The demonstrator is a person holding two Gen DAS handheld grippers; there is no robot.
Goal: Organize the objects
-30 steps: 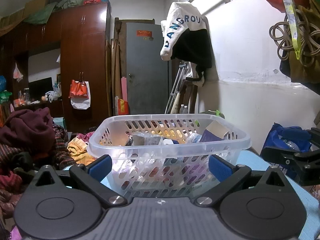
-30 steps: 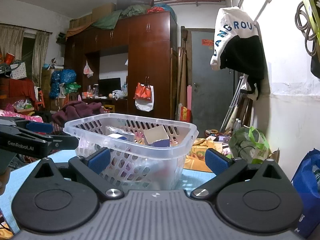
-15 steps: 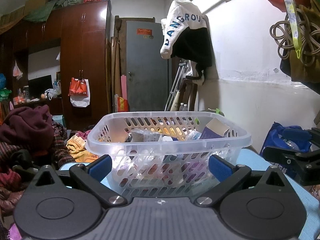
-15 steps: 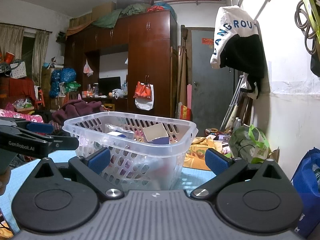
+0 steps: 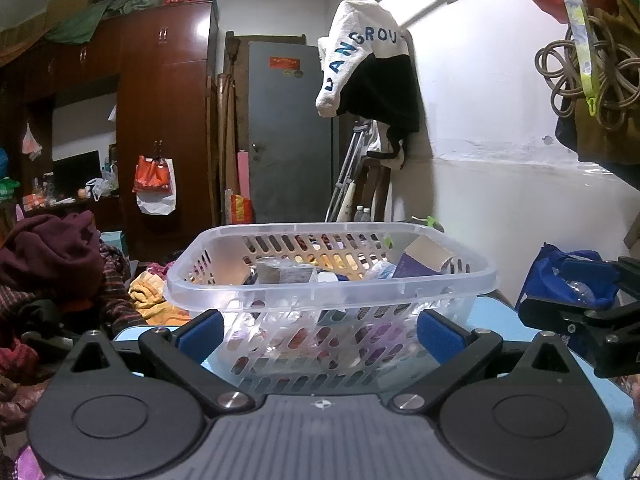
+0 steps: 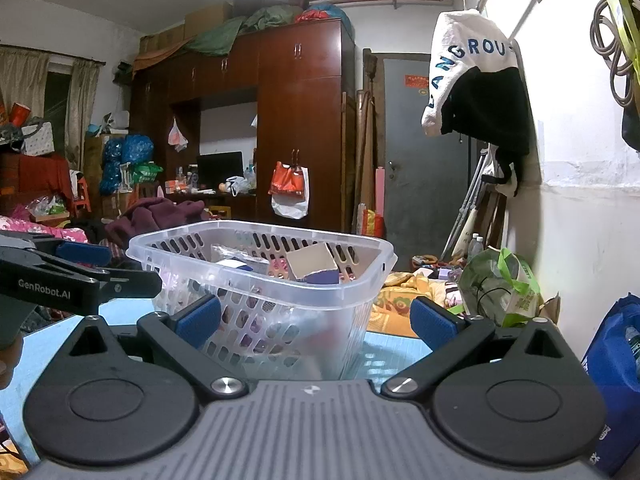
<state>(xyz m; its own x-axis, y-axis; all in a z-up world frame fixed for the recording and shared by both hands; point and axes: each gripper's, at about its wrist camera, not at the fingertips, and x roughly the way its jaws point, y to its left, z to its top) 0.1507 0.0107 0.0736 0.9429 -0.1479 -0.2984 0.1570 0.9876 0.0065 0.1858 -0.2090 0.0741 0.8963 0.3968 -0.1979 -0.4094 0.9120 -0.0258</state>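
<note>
A clear slotted plastic basket [image 5: 332,288] stands on a light blue table [image 5: 488,312], holding several small boxes and packets, among them a purple and tan carton [image 5: 424,260]. My left gripper [image 5: 320,332] is open and empty, level with the basket's near wall, just short of it. My right gripper [image 6: 316,320] is open and empty, facing the basket [image 6: 264,276] from its right front corner. The carton [image 6: 312,268] pokes above the rim. Each gripper shows at the edge of the other's view.
A blue bag [image 5: 576,276] lies right of the table by the white wall. A green plastic bag [image 6: 500,288] and clothes lie on the floor beyond. A pile of dark red clothes [image 5: 48,256] sits at left. Wardrobes and a grey door stand behind.
Both views show the basket slightly lower and a touch closer than a second ago; the grippers have risen a little. Both stay open.
</note>
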